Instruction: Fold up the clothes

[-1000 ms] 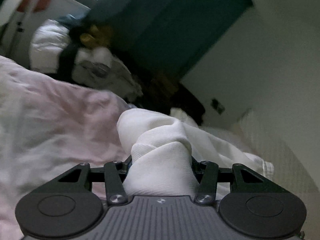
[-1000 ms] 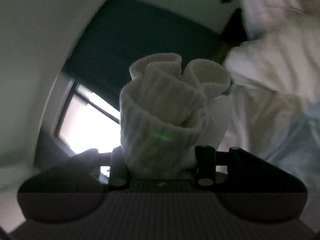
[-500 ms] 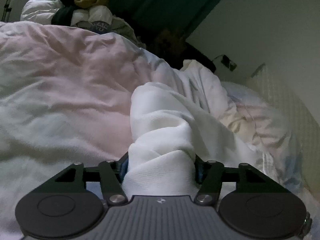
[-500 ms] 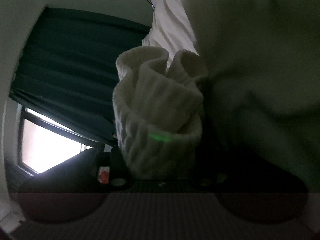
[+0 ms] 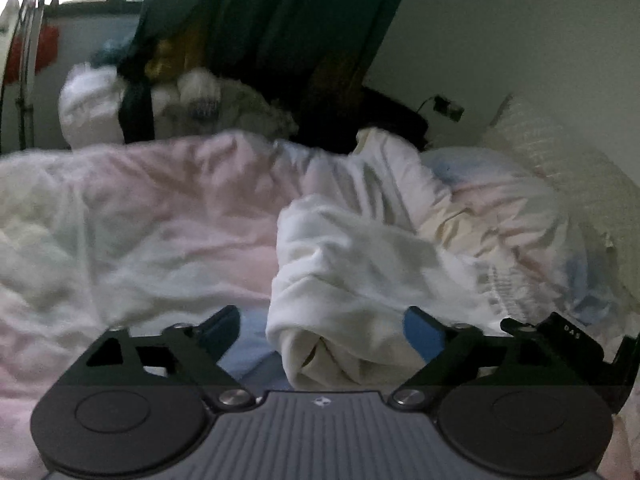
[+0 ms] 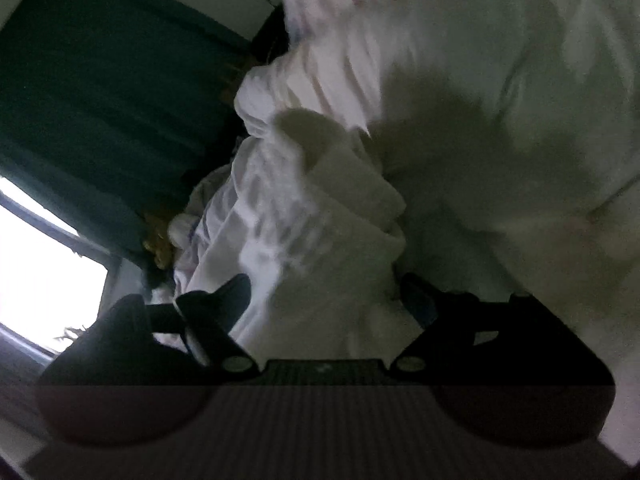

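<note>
A white garment (image 5: 352, 264) lies bunched on the pink duvet (image 5: 160, 232), and its near end sits between the fingers of my left gripper (image 5: 322, 330). The left jaws are opening wide, and the blue pads (image 5: 422, 334) stand clear of the cloth. In the right wrist view, a thick white ribbed part of the garment (image 6: 340, 208) rests between the fingers of my right gripper (image 6: 326, 296). Those jaws are also opening and no longer pinch the cloth. This view is dark, tilted and blurred.
A dark teal curtain (image 5: 280, 28) hangs behind the bed. A pile of mixed clothes (image 5: 168, 96) sits at the back left. A white textured pillow (image 5: 560, 160) leans at the right. A bright window (image 6: 36, 264) shows at the left of the right wrist view.
Both grippers went from shut on the white garment to wide open, letting it go. The garment has slumped onto the duvet. Both views have swung.
</note>
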